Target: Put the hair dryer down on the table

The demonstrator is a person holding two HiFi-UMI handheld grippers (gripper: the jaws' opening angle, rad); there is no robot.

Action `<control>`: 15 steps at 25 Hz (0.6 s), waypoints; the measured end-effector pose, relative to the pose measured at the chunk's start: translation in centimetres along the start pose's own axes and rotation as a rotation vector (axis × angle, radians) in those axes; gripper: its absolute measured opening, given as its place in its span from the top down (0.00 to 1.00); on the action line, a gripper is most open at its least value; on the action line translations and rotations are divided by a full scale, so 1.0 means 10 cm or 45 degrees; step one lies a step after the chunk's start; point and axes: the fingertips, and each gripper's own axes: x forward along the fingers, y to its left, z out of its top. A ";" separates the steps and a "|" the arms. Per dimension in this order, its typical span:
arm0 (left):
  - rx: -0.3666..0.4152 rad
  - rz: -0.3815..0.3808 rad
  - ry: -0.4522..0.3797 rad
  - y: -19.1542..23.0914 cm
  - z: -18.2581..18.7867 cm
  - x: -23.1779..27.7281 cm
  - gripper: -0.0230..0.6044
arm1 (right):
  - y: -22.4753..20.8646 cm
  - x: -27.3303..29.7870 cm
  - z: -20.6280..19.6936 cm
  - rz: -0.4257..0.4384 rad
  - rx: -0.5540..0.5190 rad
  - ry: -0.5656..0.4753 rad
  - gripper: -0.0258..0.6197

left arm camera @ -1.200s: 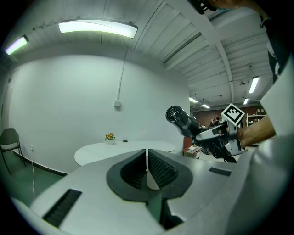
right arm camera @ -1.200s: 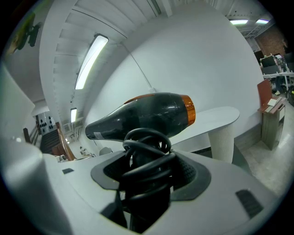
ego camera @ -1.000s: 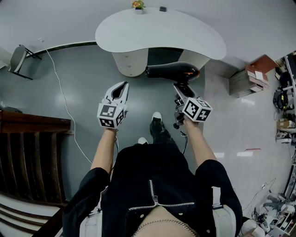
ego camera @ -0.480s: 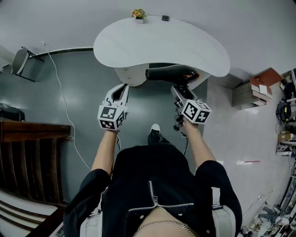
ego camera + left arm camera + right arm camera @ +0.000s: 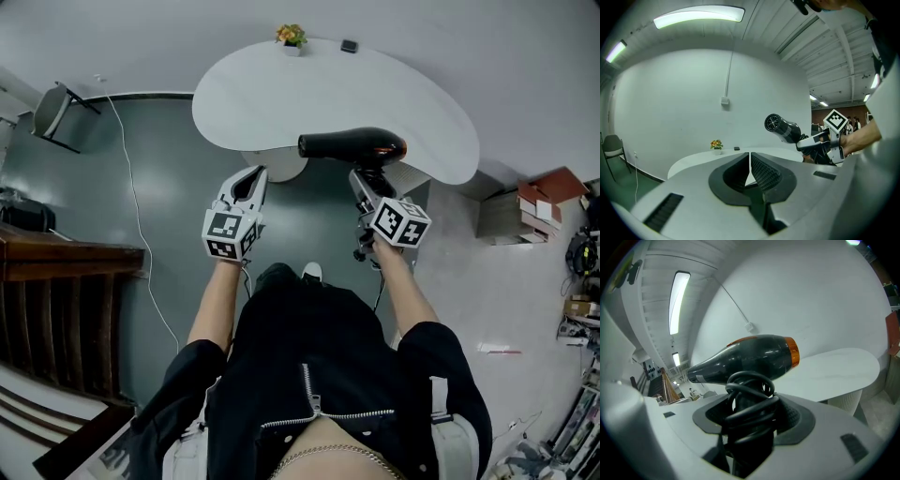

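A black hair dryer (image 5: 349,145) with an orange ring at its back hangs over the near edge of the white curved table (image 5: 281,89). My right gripper (image 5: 366,181) is shut on its handle and coiled cord (image 5: 747,397); the barrel (image 5: 740,359) lies crosswise above the jaws, nozzle to the left. The left gripper view also catches the dryer (image 5: 783,129) at upper right. My left gripper (image 5: 249,176) is shut with nothing in it, just short of the table's near edge; its jaws meet (image 5: 750,161).
A small potted flower (image 5: 292,37) and a small dark object (image 5: 349,45) stand at the table's far edge. A chair (image 5: 54,112) and a white cable (image 5: 127,197) are on the grey floor at left. A wooden stair rail (image 5: 56,309) lies at lower left, boxes (image 5: 534,211) at right.
I have stepped closer to the table. The dryer, held by my right gripper, has come from in front of the table's base to over its near edge. Both grippers stay shut.
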 end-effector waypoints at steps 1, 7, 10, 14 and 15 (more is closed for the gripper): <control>0.001 0.005 0.002 0.02 0.01 0.04 0.92 | -0.02 0.04 0.01 0.004 0.002 0.007 0.54; 0.001 0.019 0.000 0.15 0.08 0.28 0.92 | -0.12 0.29 0.14 0.017 0.012 0.016 0.54; -0.007 0.003 -0.002 0.26 0.08 0.45 0.92 | -0.17 0.48 0.21 0.007 0.011 0.015 0.54; -0.015 -0.027 -0.004 0.47 0.09 0.73 0.92 | -0.24 0.76 0.29 -0.015 0.020 0.019 0.54; -0.018 -0.036 -0.004 0.54 0.09 0.82 0.92 | -0.26 0.85 0.32 -0.020 0.020 0.020 0.54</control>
